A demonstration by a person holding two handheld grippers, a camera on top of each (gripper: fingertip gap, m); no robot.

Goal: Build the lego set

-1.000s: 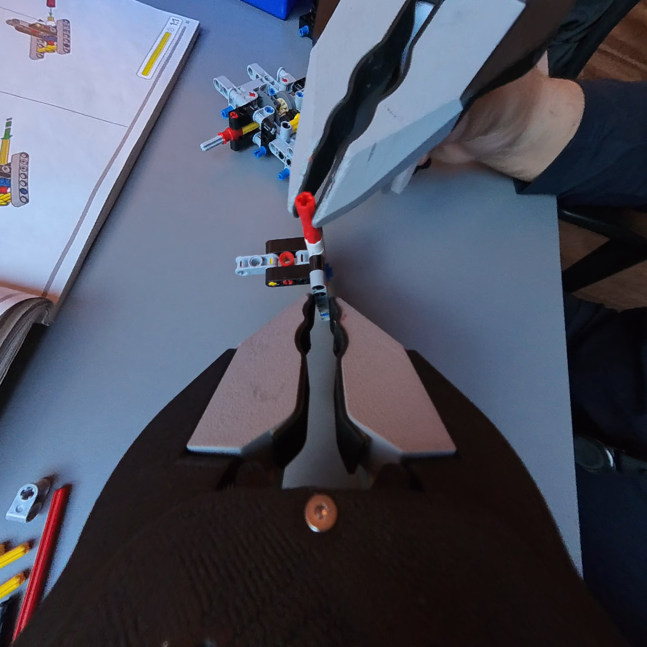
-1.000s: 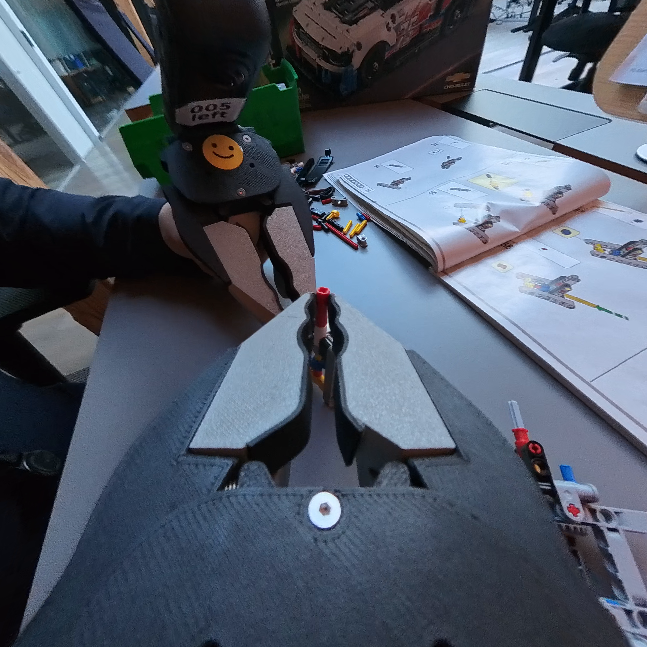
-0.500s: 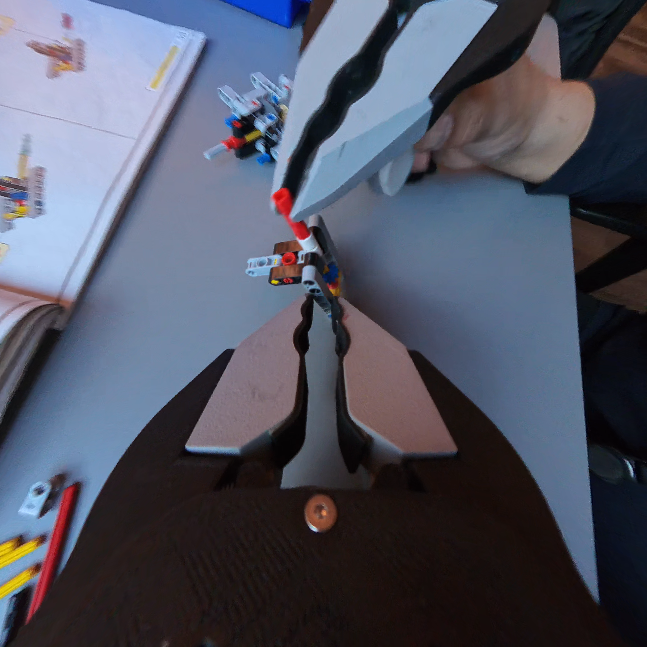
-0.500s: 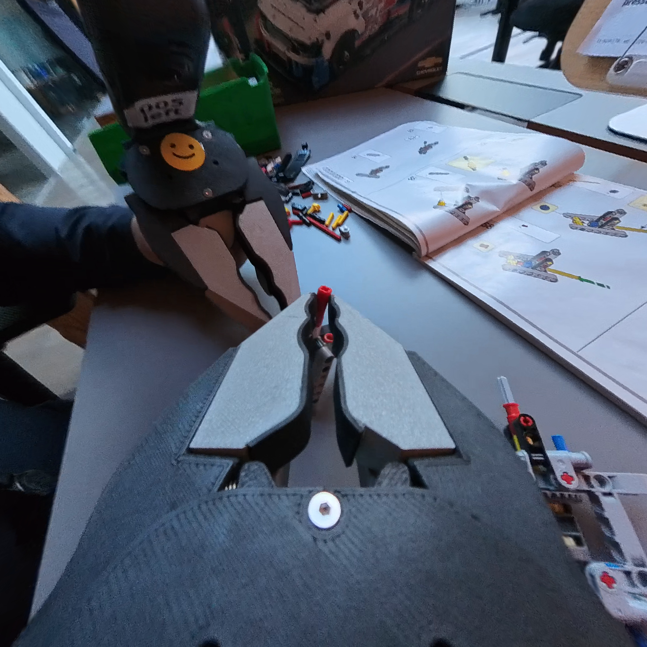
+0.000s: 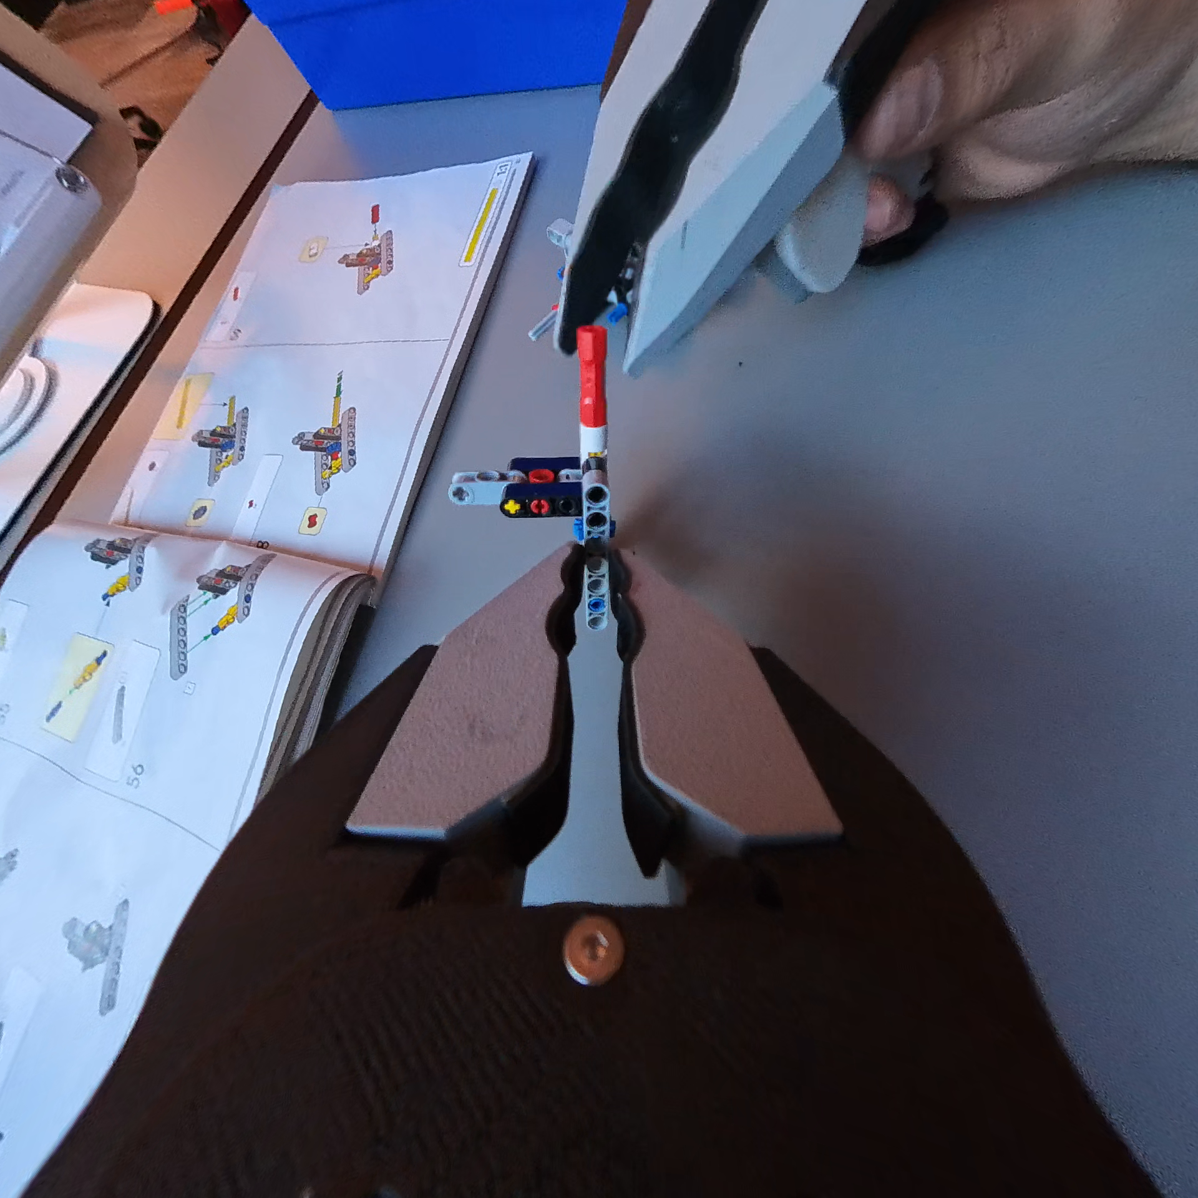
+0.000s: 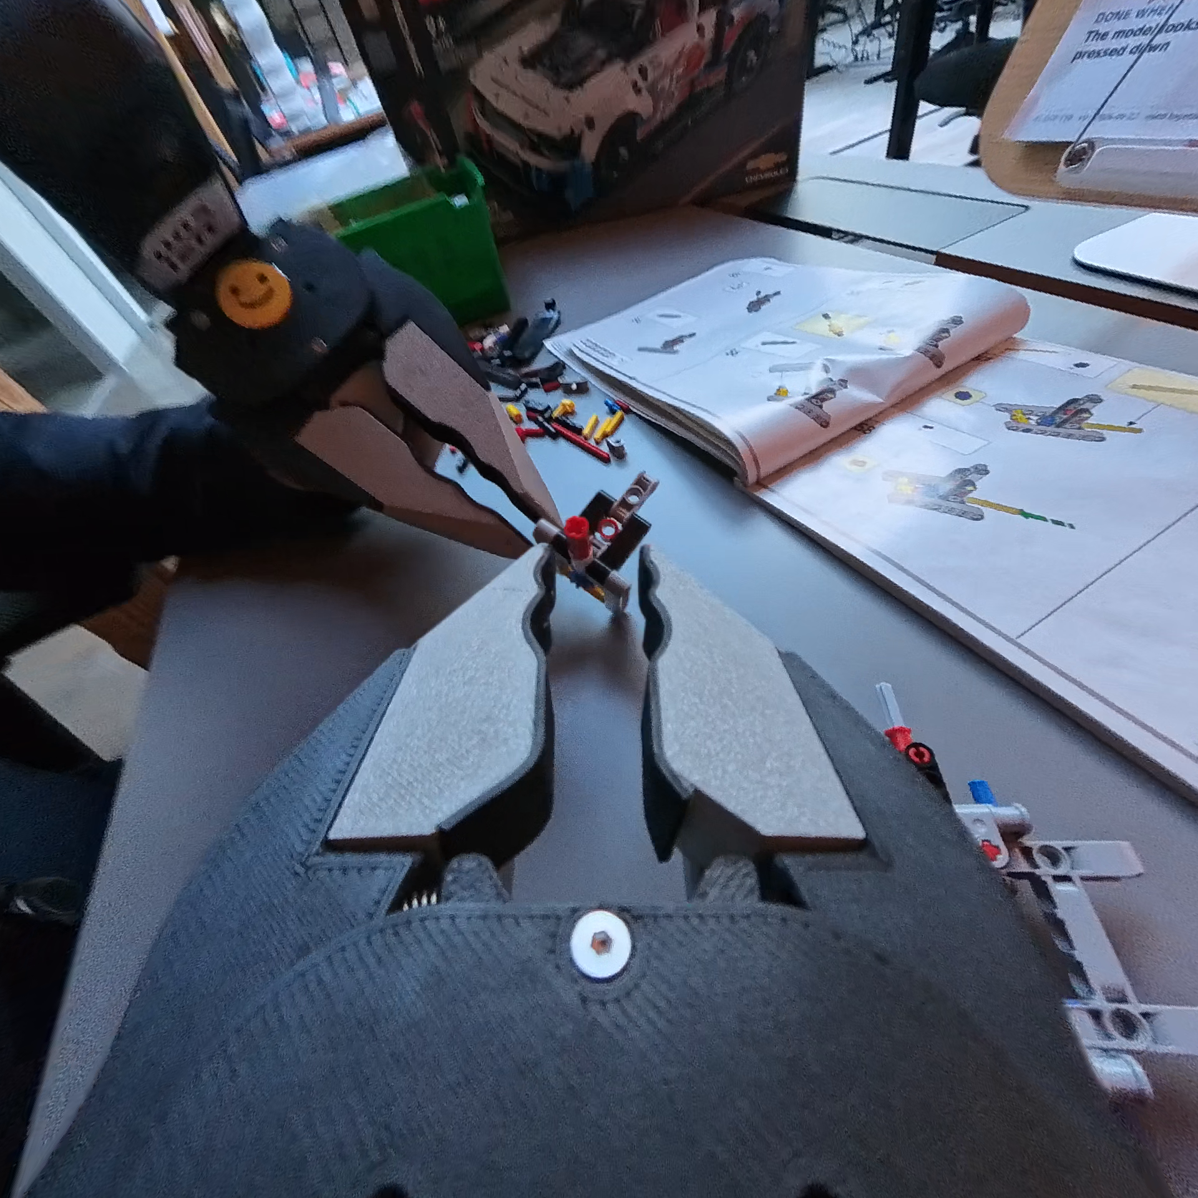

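My left gripper (image 5: pixel 596 565) is shut on the grey holed beam (image 5: pixel 595 587) of a small brick assembly (image 5: pixel 538 496) with black, grey, red and yellow parts. It holds the assembly above the grey table (image 5: pixel 907 518). A red axle (image 5: pixel 591 382) sticks out of the assembly toward my right gripper (image 5: pixel 603 353). The right gripper is open, its fingertips on either side of the axle's end without pressing on it. In the right wrist view the assembly (image 6: pixel 606 541) and the red axle (image 6: pixel 575 535) sit just ahead of my open right gripper (image 6: pixel 595 559). The left gripper (image 6: pixel 535 535) grips it from the left.
An open instruction booklet (image 5: pixel 292 389) lies to the left and also shows in the right wrist view (image 6: pixel 907 421). Loose small parts (image 6: pixel 564 415), a green bin (image 6: pixel 428 233) and a printed box (image 6: pixel 616 97) lie beyond. A second larger assembly (image 6: pixel 1037 875) lies by my right gripper. A blue bin (image 5: pixel 441 45) stands at the far edge.
My right gripper was shut on the red axle and has opened, letting it go and drawing back a little. My left gripper keeps its hold on the beam and has turned the assembly.
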